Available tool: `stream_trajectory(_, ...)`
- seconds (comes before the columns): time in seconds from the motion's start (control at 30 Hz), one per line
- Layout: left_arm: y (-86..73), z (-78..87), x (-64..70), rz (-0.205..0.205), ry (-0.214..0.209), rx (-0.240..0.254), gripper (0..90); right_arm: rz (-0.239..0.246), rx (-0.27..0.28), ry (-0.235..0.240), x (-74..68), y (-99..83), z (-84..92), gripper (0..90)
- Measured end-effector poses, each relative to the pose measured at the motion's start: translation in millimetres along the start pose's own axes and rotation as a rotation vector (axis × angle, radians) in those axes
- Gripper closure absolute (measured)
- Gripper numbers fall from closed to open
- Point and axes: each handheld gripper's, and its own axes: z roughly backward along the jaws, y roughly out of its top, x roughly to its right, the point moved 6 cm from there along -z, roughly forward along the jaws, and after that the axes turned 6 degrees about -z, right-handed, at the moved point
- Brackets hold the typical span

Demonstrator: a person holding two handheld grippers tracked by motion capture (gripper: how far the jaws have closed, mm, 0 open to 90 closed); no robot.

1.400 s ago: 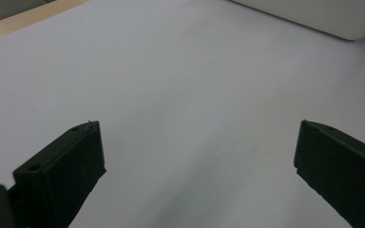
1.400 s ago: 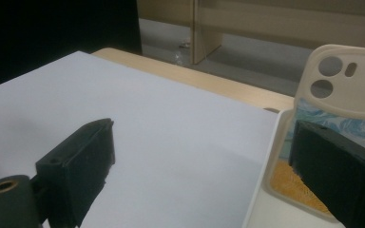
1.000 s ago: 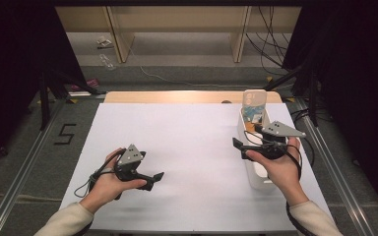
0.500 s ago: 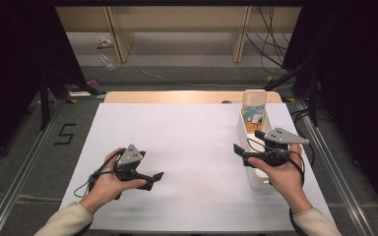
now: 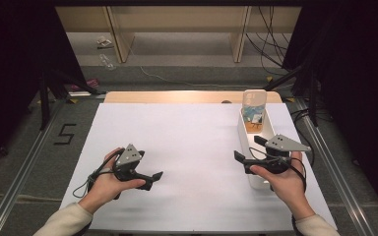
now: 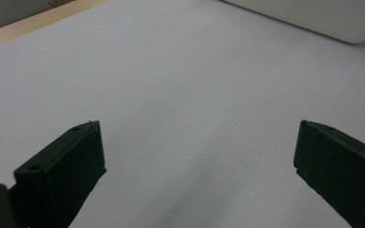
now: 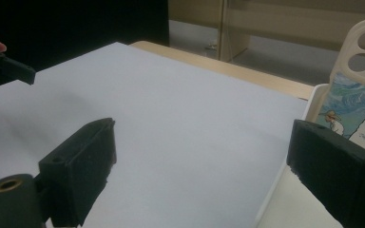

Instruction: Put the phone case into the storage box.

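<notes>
Hovering beside white tray, right hand-held gripper gaping, level.

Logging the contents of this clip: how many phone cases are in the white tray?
1. A single phone case with a wave illustration stands upright at the far end of the white tray, leaning on its end wall. The right gripper covers the tray's near part, so another could be hidden there.

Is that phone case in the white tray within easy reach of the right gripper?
Probably yes: the right gripper hovers beside the tray, jaws open, nothing between it and the phone case.
</notes>
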Motion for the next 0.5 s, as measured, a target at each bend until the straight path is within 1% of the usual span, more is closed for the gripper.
stream_trajectory(0.07, 0.0, 0.0, 0.4, -0.001, -0.001, 0.002, 2.5, 0.009, 0.004, 0.002, -0.8, -2.0, 1.2, 10.5)
stream_trajectory(0.2, 0.0, 0.3, 0.5, -0.002, 0.000, 0.000, 2.5, 0.008, 0.007, 0.013, -3.0, -5.6, 3.2, 10.5)
stream_trajectory(0.5, 0.1, 0.6, 0.9, -0.002, -0.001, 0.001, 2.4, 0.012, 0.018, 0.020, -5.4, -9.9, 7.4, 10.5)
